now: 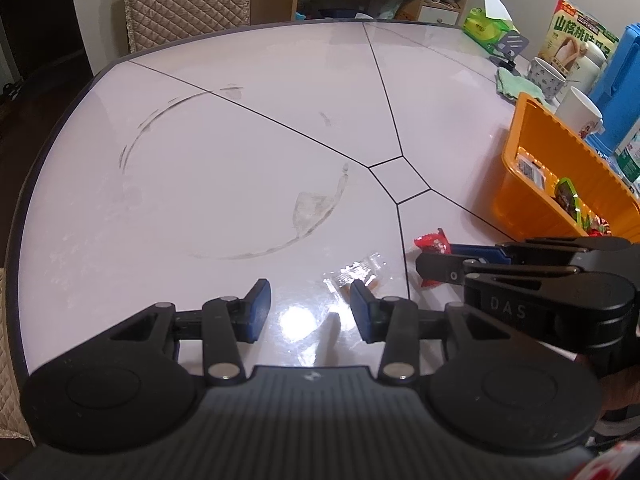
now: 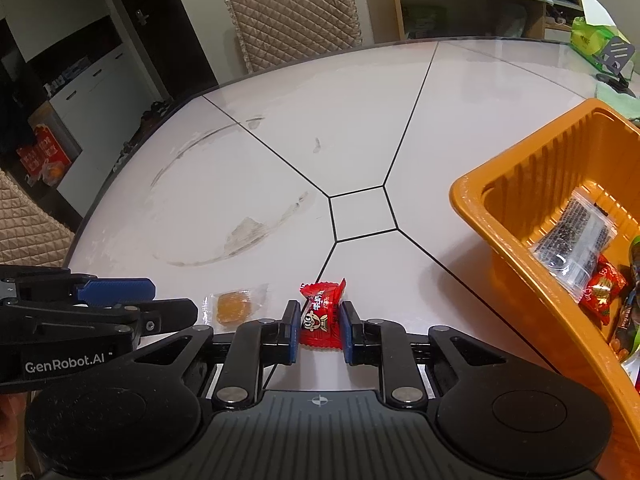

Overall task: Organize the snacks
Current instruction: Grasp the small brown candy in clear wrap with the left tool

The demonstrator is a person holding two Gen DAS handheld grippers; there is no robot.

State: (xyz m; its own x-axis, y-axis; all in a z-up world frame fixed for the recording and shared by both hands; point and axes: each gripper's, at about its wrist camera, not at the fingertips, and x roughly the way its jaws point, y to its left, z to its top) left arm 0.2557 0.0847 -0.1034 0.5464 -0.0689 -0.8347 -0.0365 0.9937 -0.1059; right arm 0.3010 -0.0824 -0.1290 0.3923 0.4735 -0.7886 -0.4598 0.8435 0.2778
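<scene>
A red wrapped candy (image 2: 324,296) lies on the white table (image 2: 280,140), and my right gripper (image 2: 320,316) is shut on it, a pad pressing each side. In the left wrist view the red candy (image 1: 432,242) shows between the right gripper's (image 1: 434,258) fingers. An orange candy in a clear wrapper (image 2: 234,306) lies just left of it. My left gripper (image 1: 310,296) hovers open over the table with nothing between its fingers. The clear-wrapped candy (image 1: 360,274) sits just ahead of its right fingertip. The orange basket (image 2: 480,200) stands to the right and holds several wrapped snacks.
Beyond the basket (image 1: 520,200) stand mugs (image 1: 580,110), a snack bag (image 1: 576,36), a blue container (image 1: 624,68) and a green tissue pack (image 1: 484,28). Smudged ring marks (image 1: 224,200) cover the table's left half. A quilted chair (image 2: 292,12) stands at the far edge.
</scene>
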